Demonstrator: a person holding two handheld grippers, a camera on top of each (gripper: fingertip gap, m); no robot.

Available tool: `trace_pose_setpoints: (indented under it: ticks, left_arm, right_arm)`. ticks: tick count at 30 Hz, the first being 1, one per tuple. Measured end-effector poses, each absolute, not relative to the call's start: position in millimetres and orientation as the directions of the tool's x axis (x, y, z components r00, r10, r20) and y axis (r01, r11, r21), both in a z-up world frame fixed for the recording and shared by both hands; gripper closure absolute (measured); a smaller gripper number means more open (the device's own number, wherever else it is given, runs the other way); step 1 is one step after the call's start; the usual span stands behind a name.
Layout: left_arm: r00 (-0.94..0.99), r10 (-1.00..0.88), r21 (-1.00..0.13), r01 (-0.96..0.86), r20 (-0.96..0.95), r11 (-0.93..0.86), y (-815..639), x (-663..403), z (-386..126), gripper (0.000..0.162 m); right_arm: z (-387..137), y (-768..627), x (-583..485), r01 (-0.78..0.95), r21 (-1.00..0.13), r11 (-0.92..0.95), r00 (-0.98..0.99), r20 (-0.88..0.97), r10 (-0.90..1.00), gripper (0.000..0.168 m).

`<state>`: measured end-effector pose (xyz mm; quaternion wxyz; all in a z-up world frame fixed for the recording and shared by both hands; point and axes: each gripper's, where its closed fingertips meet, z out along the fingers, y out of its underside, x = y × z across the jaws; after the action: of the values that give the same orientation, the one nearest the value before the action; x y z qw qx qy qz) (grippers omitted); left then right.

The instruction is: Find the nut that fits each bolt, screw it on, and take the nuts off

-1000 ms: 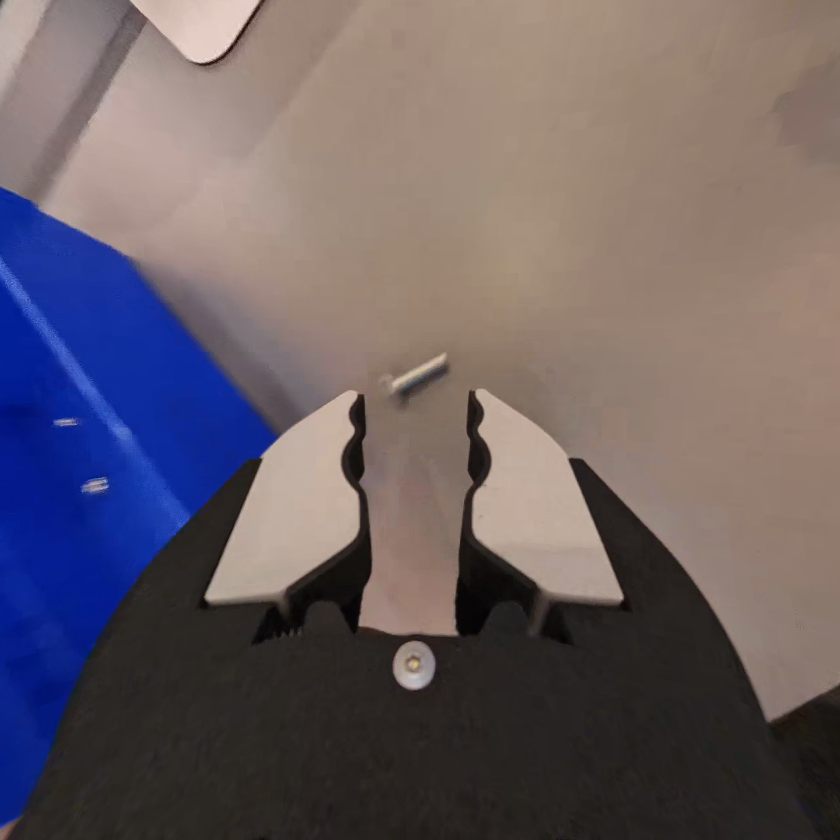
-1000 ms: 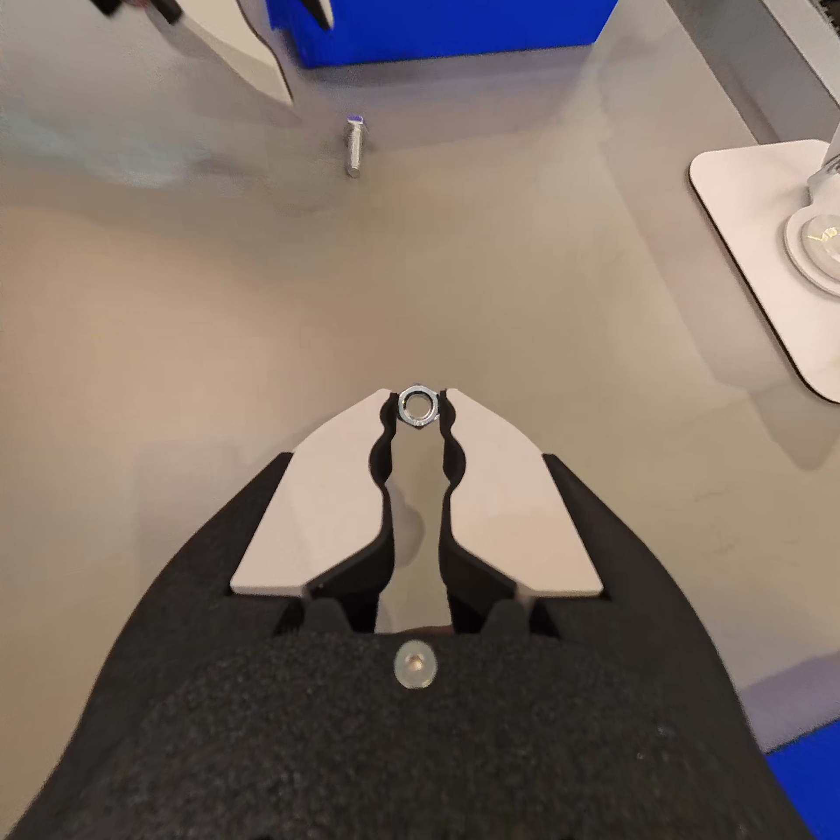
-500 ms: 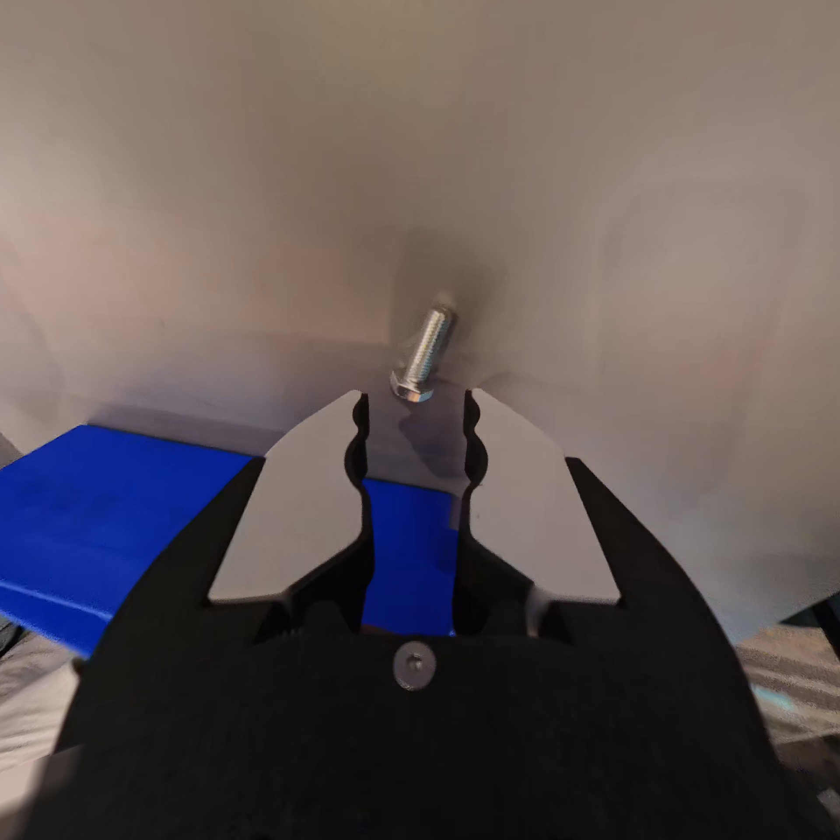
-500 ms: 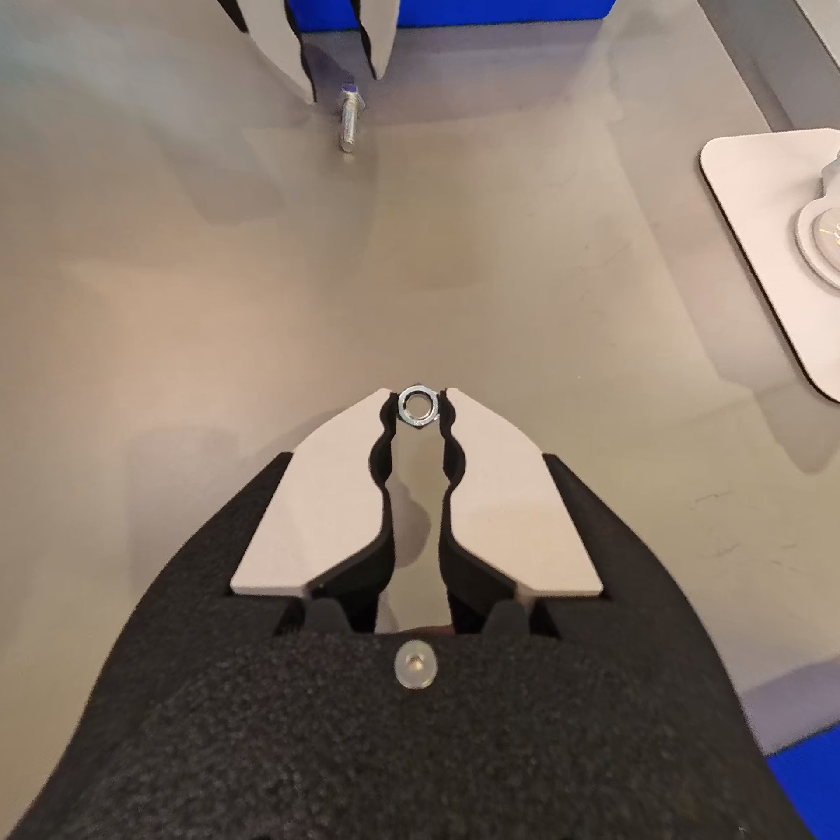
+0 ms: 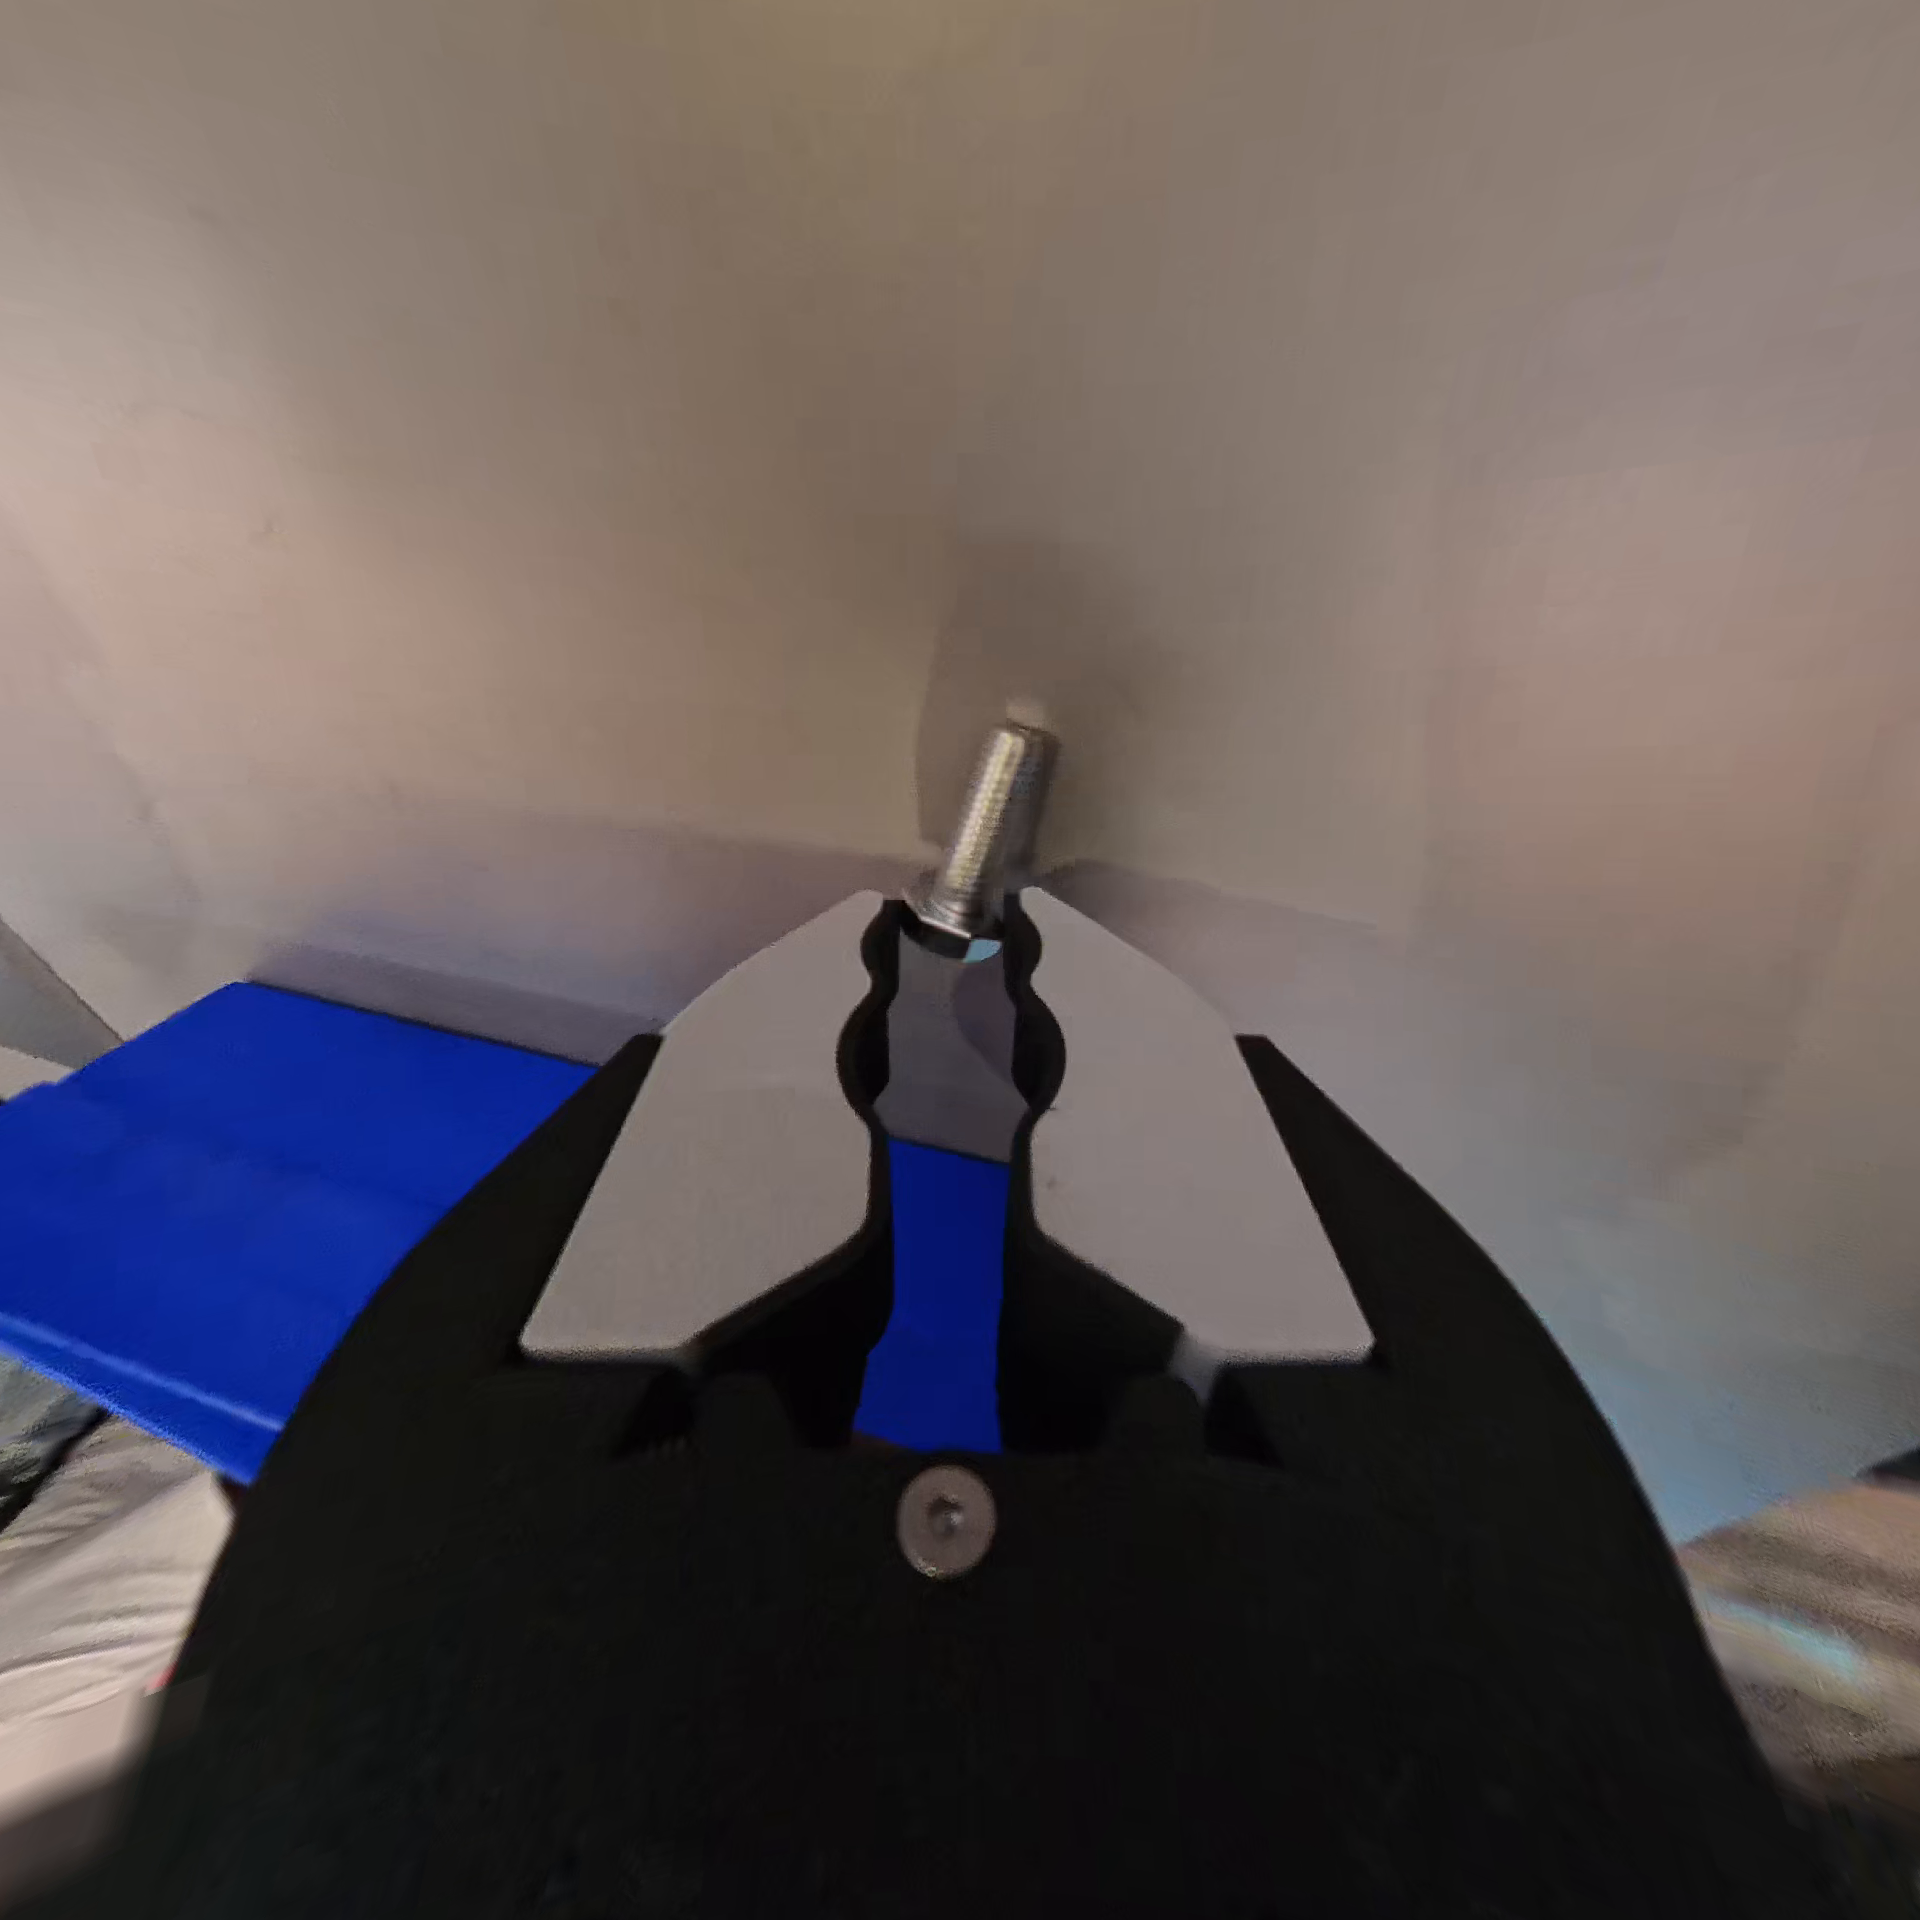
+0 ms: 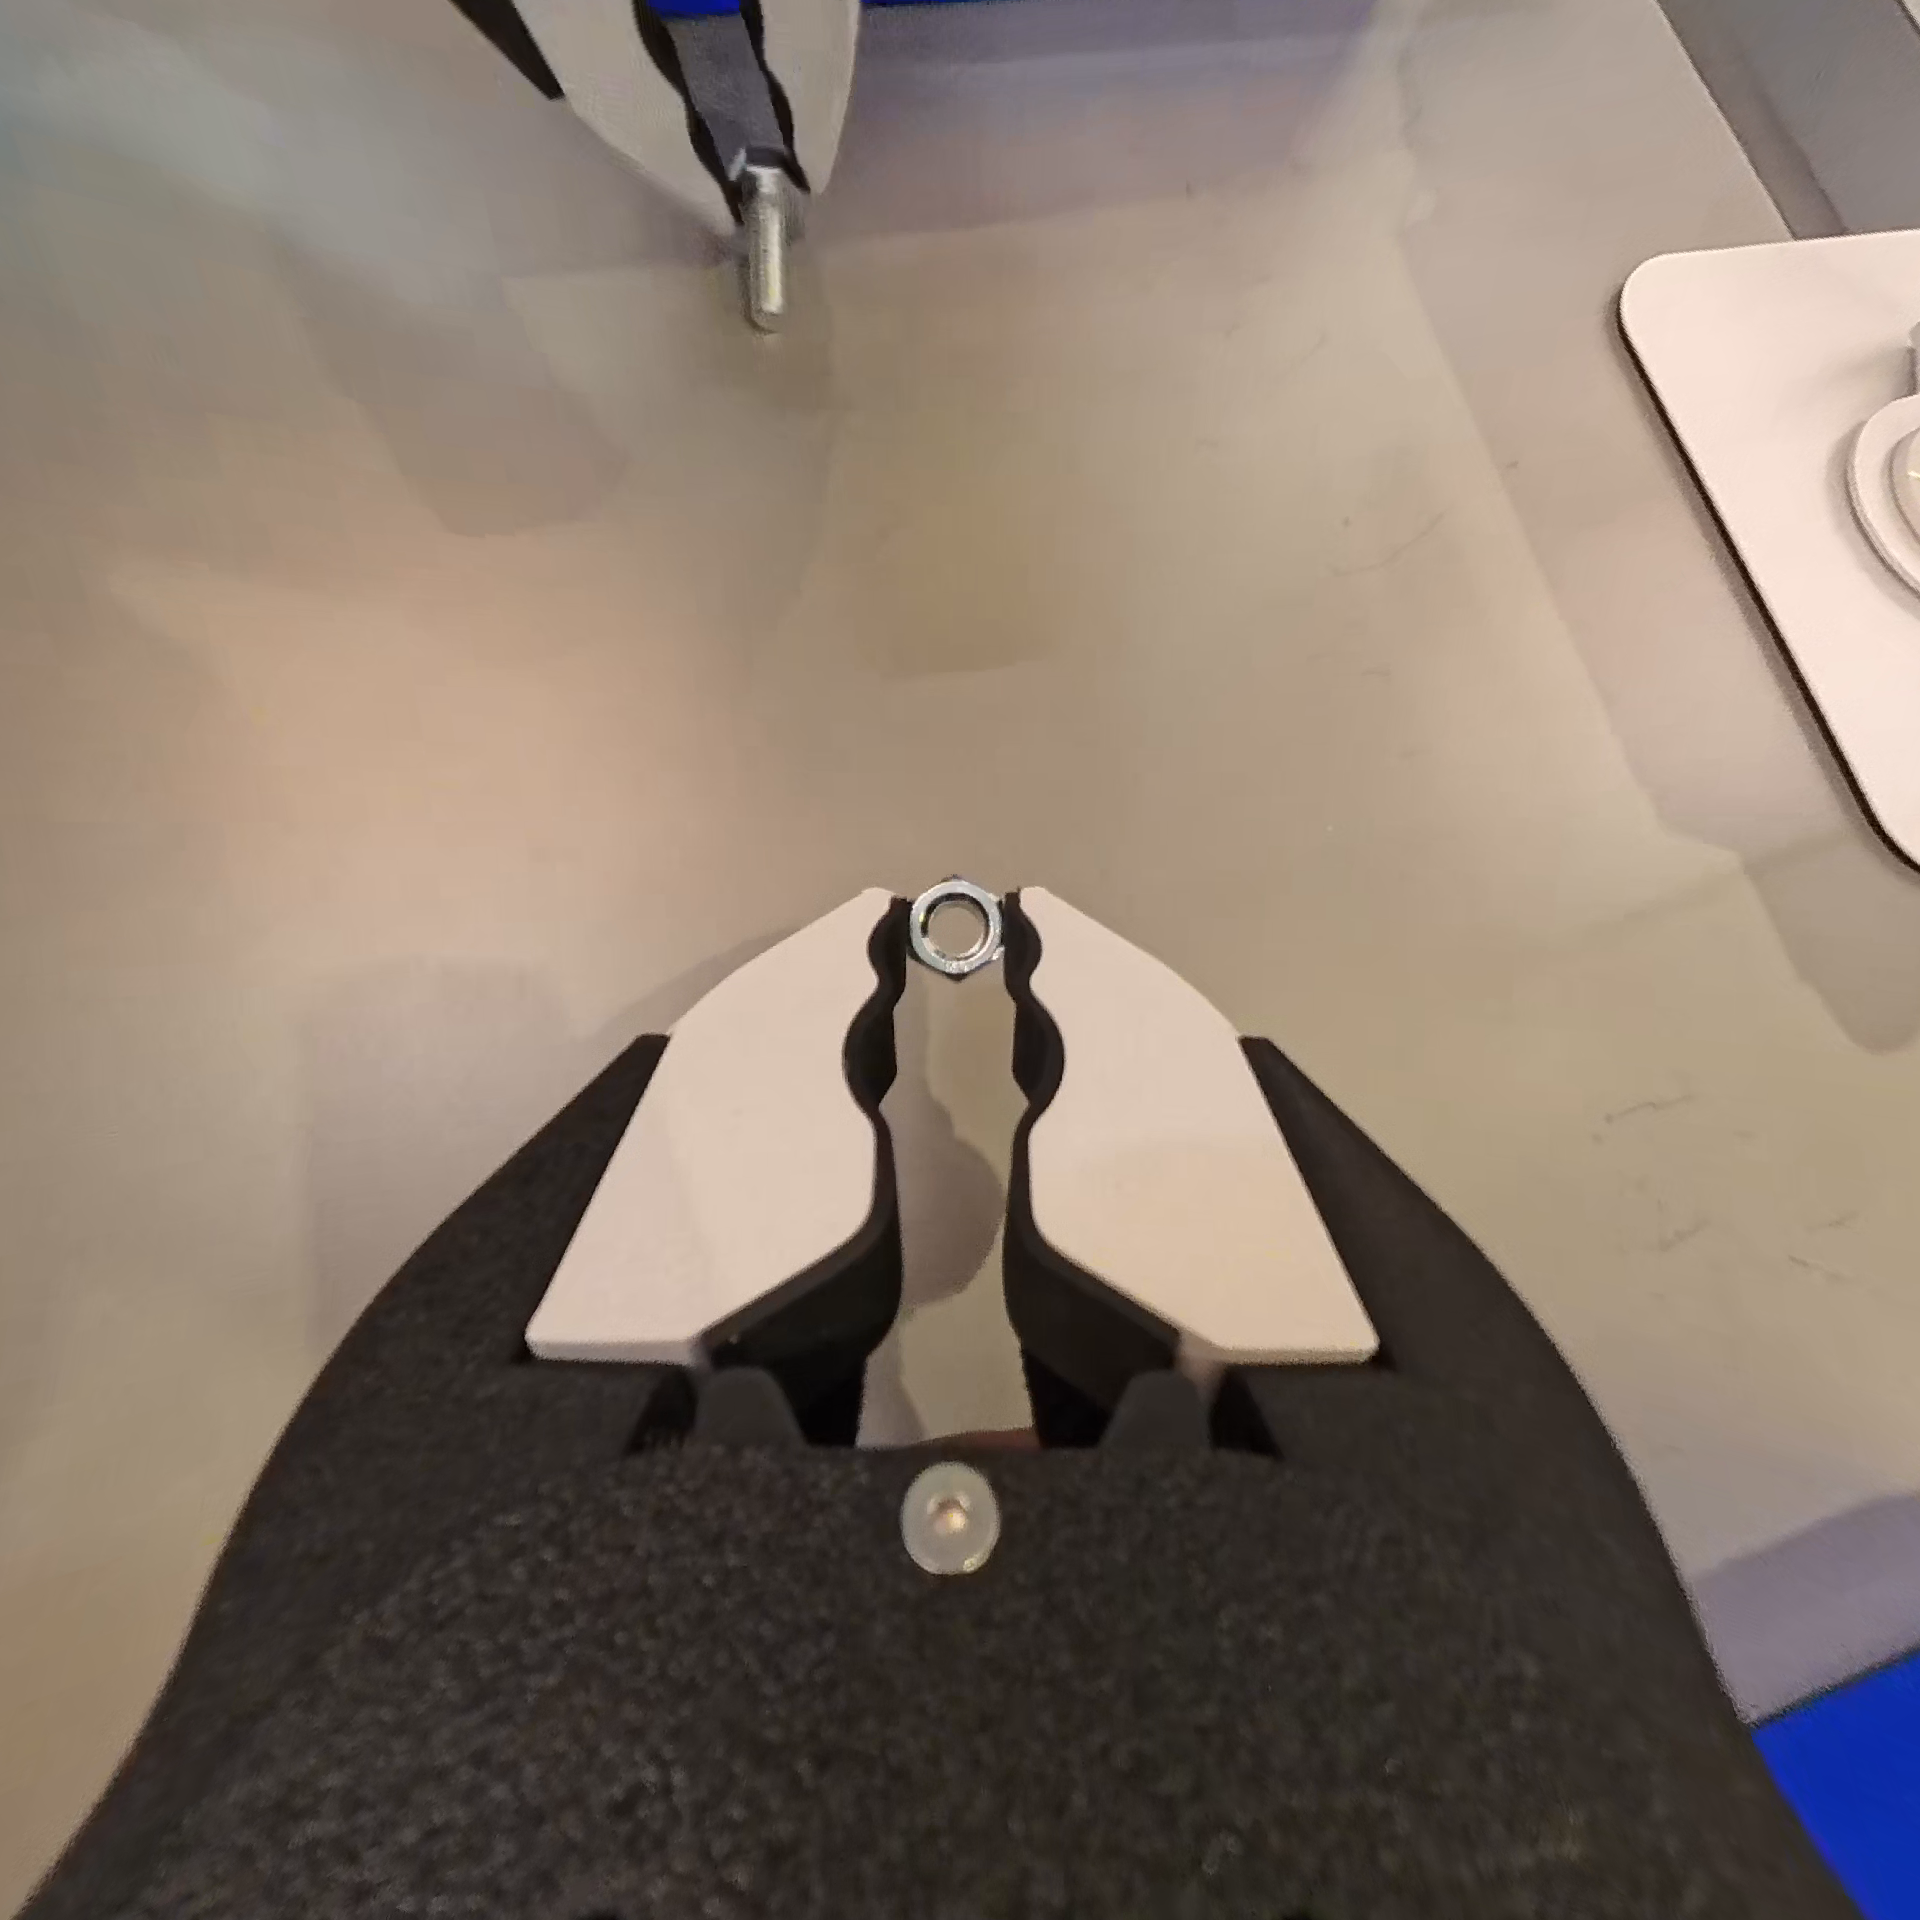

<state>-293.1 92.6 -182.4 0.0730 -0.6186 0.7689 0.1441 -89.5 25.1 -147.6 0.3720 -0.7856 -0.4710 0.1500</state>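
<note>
Pinching a hex nut (image 6: 954,932) at its fingertips, the right gripper (image 6: 956,914) is held over bare grey table (image 6: 416,727). A bolt (image 5: 985,831) is clamped by its head in the left gripper (image 5: 951,920), shank pointing outward, beside a blue bin (image 5: 260,1195); a white plate (image 6: 1766,499) lies rightward.

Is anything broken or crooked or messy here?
Nothing stands out. The left gripper pinches the bolt by its head, shaft sticking out past the fingertips. The right gripper pinches the nut at its tips. The grey table shows faint scratches, nothing spilled.
</note>
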Motion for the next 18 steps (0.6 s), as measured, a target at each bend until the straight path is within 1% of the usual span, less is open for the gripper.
trace_pose_setpoints:
  ticks: [1, 3, 5, 6, 8, 10, 14, 16, 18]
  left_arm:
    - [-0.174, -0.933, 0.058, -0.985, -0.314, 0.164, 91.7, -286.8, -176.2, 0.143]
    - [-0.03, -0.957, -0.171, -0.982, -0.288, 0.082, 79.6, -266.7, -159.4, 0.144]
    - [0.117, -0.971, -0.424, -0.906, -0.207, -0.019, 65.6, -243.1, -139.9, 0.144]
    - [0.171, -0.968, -0.491, -0.869, -0.182, -0.061, 62.8, -238.9, -134.3, 0.144]
    - [0.244, -0.949, -0.539, -0.836, -0.2, -0.101, 63.6, -240.7, -134.0, 0.144]
    - [0.268, -0.945, -0.581, -0.806, -0.189, -0.113, 58.3, -239.1, -139.0, 0.144]
    - [0.355, -0.935, -0.724, -0.645, -0.002, -0.244, 39.1, -219.7, -143.3, 0.144]
    - [0.384, -0.922, -0.735, -0.614, 0.042, -0.289, 35.3, -216.9, -153.4, 0.144]
    - [0.365, -0.929, -0.726, -0.623, 0.058, -0.29, 28.2, -216.0, -163.8, 0.144]
  right_arm:
    - [-147.1, 25.1, -89.2, 0.624, -0.73, -0.278, 0.514, 0.114, 0.85, 0.151]
    - [-143.3, 24.4, -92.0, 0.605, -0.749, -0.27, 0.511, 0.106, 0.853, 0.151]
    - [-134.8, 24.5, -98.0, 0.563, -0.787, -0.253, 0.511, 0.091, 0.855, 0.151]
    - [-131.2, 24.3, -101.3, 0.54, -0.804, -0.25, 0.51, 0.076, 0.857, 0.151]
    - [-129.6, 22.7, -107.3, 0.512, -0.819, -0.259, 0.503, 0.042, 0.864, 0.151]
    - [-131.9, 21.9, -110.0, 0.512, -0.818, -0.261, 0.5, 0.036, 0.865, 0.151]
    - [-130.3, 20.2, -116.2, 0.5, -0.829, -0.252, 0.492, 0.033, 0.87, 0.151]
    - [-131.4, 19.2, -118.4, 0.493, -0.83, -0.262, 0.488, 0.014, 0.873, 0.151]
    - [-135.4, 19.1, -117.2, 0.5, -0.821, -0.275, 0.491, 0.008, 0.871, 0.151]
